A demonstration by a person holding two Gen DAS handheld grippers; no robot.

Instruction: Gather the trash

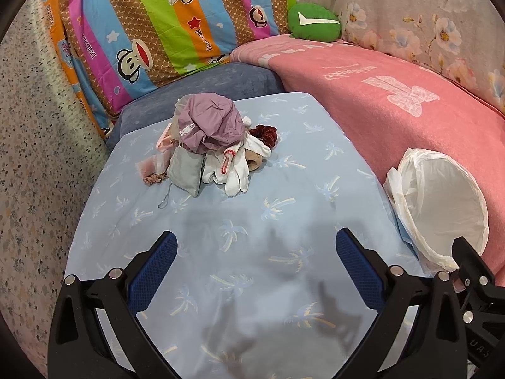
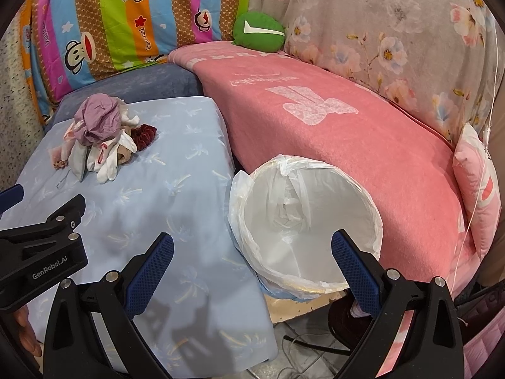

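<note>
A heap of trash lies on the far part of the light-blue palm-print surface: a crumpled mauve bag, a grey pouch, white gloves, a dark red scrunchie. The same heap shows at the left of the right wrist view. My left gripper hangs open and empty, short of the heap. My right gripper is open and empty over the near rim of a white-lined bin. That bin stands at the surface's right edge.
A pink blanket covers the couch to the right. A striped cartoon cushion, a green plush and floral fabric sit behind. A pink pillow is at far right. Cables lie on the floor below the bin.
</note>
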